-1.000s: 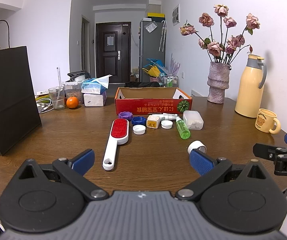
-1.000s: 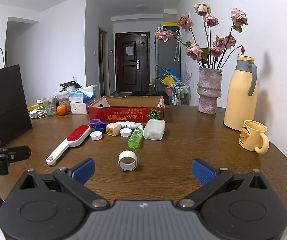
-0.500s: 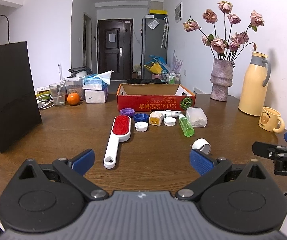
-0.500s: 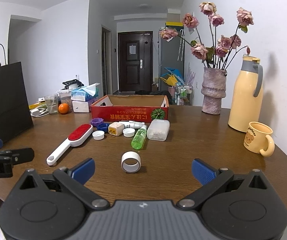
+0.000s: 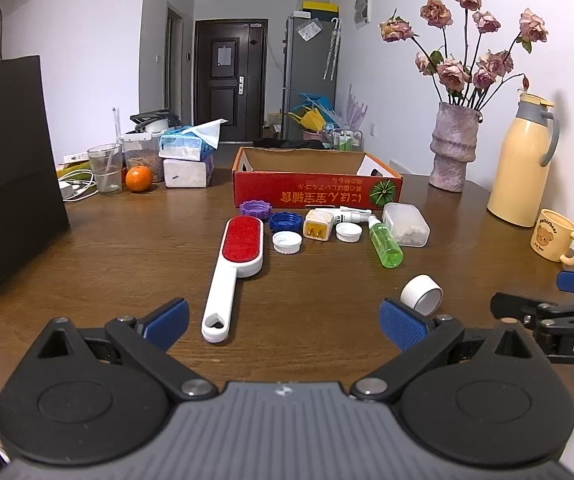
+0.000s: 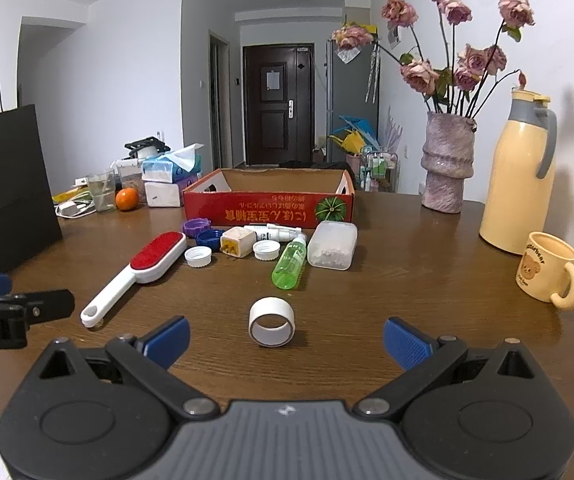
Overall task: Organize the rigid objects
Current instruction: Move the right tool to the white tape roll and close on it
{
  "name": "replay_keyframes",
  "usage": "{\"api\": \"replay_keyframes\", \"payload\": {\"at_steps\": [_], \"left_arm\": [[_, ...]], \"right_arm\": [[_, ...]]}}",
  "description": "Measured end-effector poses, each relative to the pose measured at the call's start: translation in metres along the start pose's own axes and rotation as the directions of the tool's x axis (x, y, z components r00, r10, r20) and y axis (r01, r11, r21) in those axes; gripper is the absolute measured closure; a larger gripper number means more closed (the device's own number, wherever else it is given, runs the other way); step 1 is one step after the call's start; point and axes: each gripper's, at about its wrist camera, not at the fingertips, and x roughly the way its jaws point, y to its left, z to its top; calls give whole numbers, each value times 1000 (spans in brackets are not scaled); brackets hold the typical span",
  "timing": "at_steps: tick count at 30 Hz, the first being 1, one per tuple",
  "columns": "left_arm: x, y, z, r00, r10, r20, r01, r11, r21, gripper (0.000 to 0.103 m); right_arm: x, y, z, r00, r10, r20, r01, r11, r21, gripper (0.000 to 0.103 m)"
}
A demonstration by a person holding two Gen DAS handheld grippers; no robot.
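Both tools have moved a bit closer, the left tool point(image 5: 283, 320) and right tool point(image 6: 285, 338) wide apart and empty, so next the right one should close on the tape roll point(image 6: 271, 322) for the red box point(image 6: 269, 204).

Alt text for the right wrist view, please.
The open right tool hovers low over a wooden table, lined up with a white tape roll standing on edge. Beyond lie a green bottle, a lint brush, caps and a red cardboard box.
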Motion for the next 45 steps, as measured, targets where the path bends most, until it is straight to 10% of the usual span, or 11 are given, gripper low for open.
{"api": "replay_keyframes", "payload": {"at_steps": [27,36,41,45], "left_arm": [[92,27,15,994,-19,-108,15,999,-33,0],[115,35,19,991,-8,-136,2,999,-48,0],[123,36,24,990,1,-141,-8,999,-48,0],[128,37,28,990,6,-143,-14,999,-50,0]], "right_arm": [[111,4,8,987,-5,-158,2,1000,-15,6],[144,1,5,976,33,-214,-32,999,10,26],[153,1,7,971,61,-233,-61,998,8,59],[155,0,8,972,64,-226,-63,998,10,60]]}}
